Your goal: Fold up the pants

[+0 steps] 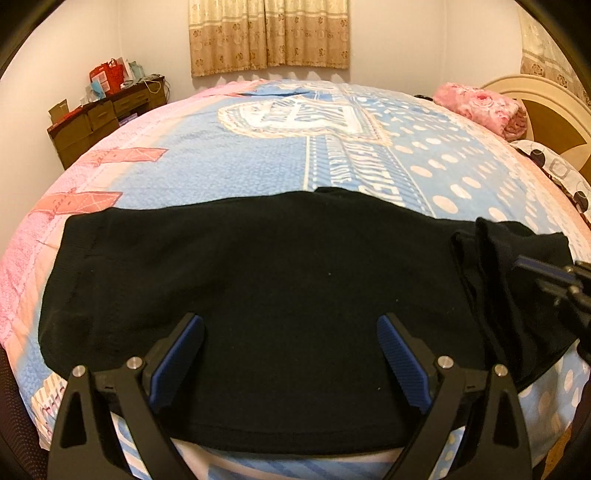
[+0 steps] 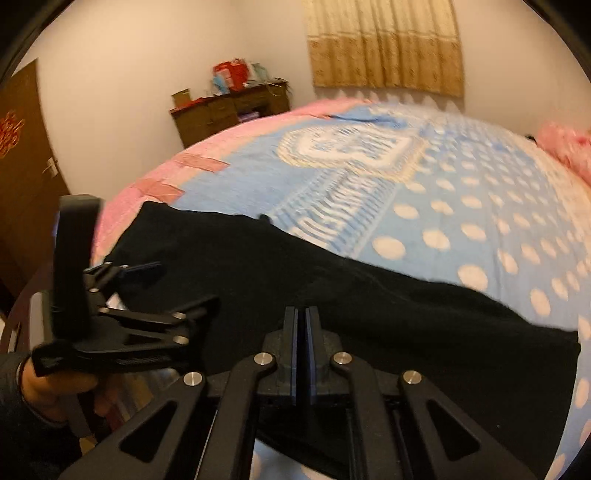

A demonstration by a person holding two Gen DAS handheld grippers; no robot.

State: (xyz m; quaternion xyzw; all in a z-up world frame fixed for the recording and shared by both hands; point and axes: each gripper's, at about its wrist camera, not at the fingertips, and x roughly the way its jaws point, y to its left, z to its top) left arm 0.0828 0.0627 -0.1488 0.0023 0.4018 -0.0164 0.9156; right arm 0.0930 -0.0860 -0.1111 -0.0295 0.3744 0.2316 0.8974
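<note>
left tongs (image 1: 290,334): jaws spread wide, released, held just above the near part of the black pants (image 1: 258,288); blue ribbed pads (image 1: 402,363) face each other with only cloth seen between them, and whether the tips touch the cloth cannot be told. right tongs (image 2: 303,314): jaws clenched, the two blue pads nearly meeting with only a thin slit between; nothing is seen gripped in them. in the right wrist view they point down over the dark cloth near the bed's front edge.

pants: spread flat across the near side of the bed (image 1: 229,162), running left to right, one end reaching the pink border at left. at the right end, in the left wrist view, a portion of cloth is doubled over on itself in a loose bunch (image 1: 517,251), beside the right tongs that enter from the right edge.

bed cover: blue with white dots, a pale crest design and pink edging. a pink flowered blanket (image 1: 484,107) lies rolled at the headboard (image 1: 554,107). a brown desk (image 1: 107,110) laden with bags stands against the far wall; a beige curtain (image 1: 269,33) hangs above. in the right wrist view a person's hand (image 2: 55,391) in a dark sleeve grips the left tool's handle.
</note>
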